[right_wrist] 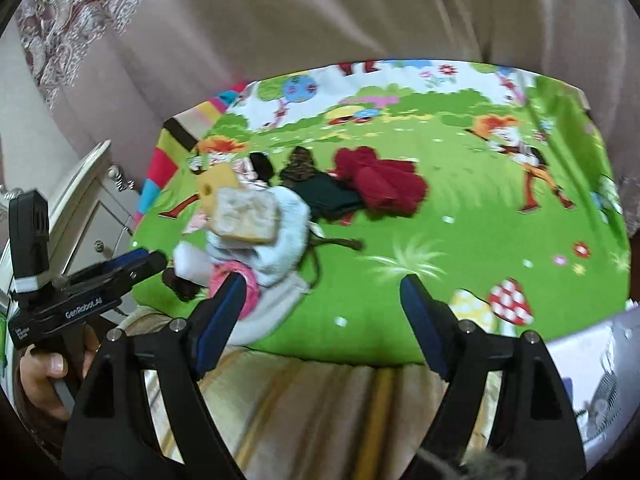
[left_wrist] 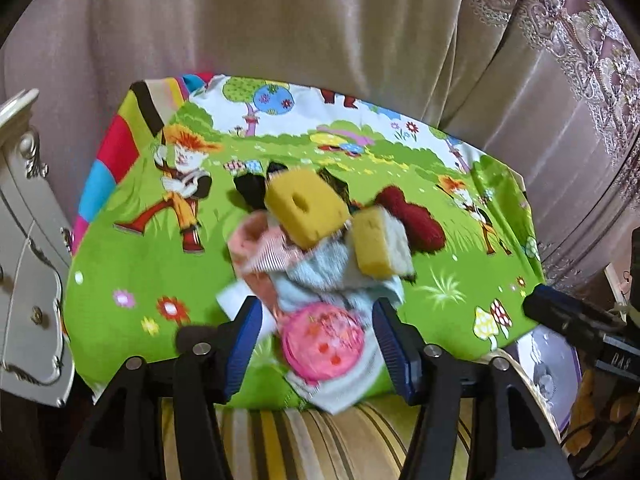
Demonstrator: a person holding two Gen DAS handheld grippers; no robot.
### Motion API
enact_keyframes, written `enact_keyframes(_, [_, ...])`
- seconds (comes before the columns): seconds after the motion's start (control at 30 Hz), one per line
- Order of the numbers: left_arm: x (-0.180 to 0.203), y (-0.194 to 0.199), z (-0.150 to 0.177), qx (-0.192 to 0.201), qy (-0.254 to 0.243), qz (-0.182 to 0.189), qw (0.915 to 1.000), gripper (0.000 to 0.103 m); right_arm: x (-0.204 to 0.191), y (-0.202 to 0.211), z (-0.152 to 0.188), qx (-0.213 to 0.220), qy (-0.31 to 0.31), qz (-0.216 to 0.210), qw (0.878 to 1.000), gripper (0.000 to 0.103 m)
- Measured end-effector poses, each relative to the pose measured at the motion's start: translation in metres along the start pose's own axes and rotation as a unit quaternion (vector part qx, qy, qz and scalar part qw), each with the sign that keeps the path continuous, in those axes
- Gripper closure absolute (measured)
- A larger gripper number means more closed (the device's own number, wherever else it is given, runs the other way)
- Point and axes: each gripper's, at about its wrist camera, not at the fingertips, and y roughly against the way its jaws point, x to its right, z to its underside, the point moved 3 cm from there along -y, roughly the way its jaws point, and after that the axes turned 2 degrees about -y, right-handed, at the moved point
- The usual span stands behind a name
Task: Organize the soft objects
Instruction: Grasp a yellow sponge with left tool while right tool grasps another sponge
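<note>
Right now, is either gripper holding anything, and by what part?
Nothing is held. The left gripper is open, its fingers either side of the pink item without closing on it. The right gripper is open over the mat.

A bright green cartoon-print cloth (left_wrist: 132,248), patterned with flowers, mushrooms and orange-haired figures, covers the surface, its edge banded in red, yellow, blue and brown. Beige curtains (left_wrist: 280,20) hang behind, beside a lace-patterned drape (left_wrist: 580,40). A cream ornate cabinet (left_wrist: 24,240) stands at left, and striped upholstery (right_wrist: 320,408) shows below the cloth.
</note>
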Motion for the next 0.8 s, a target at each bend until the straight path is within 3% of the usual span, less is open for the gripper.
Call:
enact_keyframes(0.43, [-0.023, -0.033, -0.058, -0.007, 0.057, 0.013, 0.9983, 0.031, -0.049, -0.071, -0.022, -0.034, 0.007, -0.047, 0.998, 0.013])
enact_keyframes(0.67, [-0.039, -0.066, -0.076, -0.038, 0.131, 0.027, 0.9903, 0.03, -0.059, -0.096, -0.031, -0.04, 0.013, -0.051, 0.998, 0.012])
enact_keyframes(0.8, [-0.037, -0.081, -0.081, -0.05, 0.143, 0.024, 0.9881, 0.023, -0.056, -0.11, -0.034, -0.047, 0.004, -0.053, 0.998, 0.012])
